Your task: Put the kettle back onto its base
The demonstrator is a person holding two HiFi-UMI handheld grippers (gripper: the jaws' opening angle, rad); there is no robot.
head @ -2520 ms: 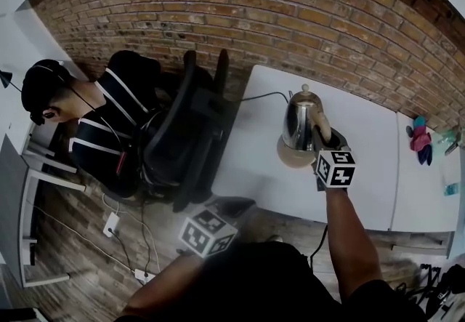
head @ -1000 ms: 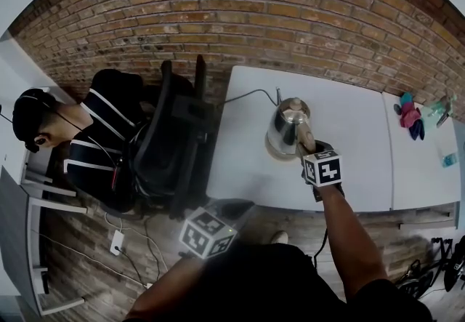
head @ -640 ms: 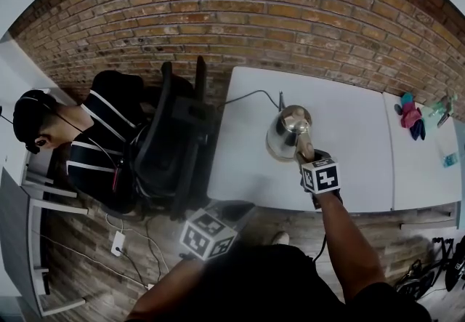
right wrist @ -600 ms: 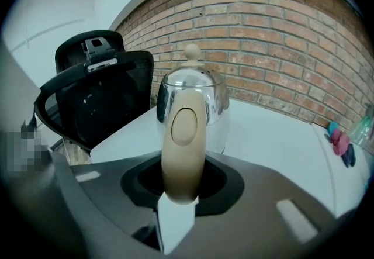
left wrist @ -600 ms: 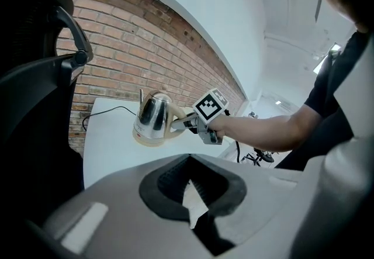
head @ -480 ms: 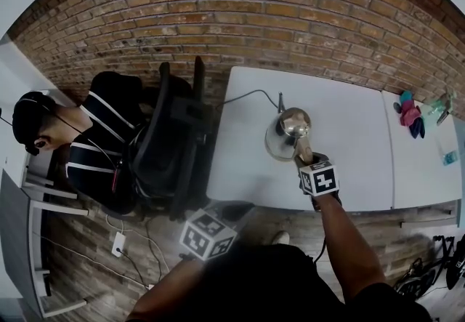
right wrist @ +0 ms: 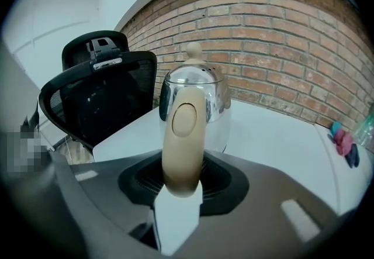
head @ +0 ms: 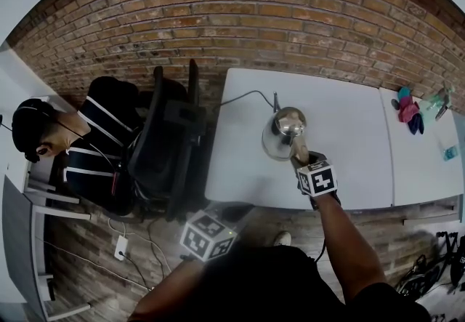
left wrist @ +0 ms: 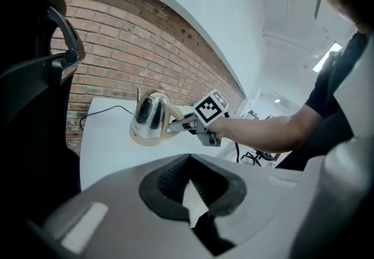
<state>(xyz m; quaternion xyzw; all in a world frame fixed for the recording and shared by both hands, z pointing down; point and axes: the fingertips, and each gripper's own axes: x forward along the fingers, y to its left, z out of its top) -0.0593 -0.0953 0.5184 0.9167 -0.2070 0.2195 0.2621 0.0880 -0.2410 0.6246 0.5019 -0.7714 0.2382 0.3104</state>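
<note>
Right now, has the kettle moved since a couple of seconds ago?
Yes. The kettle has come down: earlier it hung above its beige base, which showed beneath it on the white table; now it sits upright on that base.

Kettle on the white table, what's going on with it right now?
A person is working with a gripper in each hand. The kettle looks seated on its base on the table. The right gripper is at the handle; its jaws have just been opening, and the handle sits loose between them. The left gripper hangs off the table, holding nothing.
</note>
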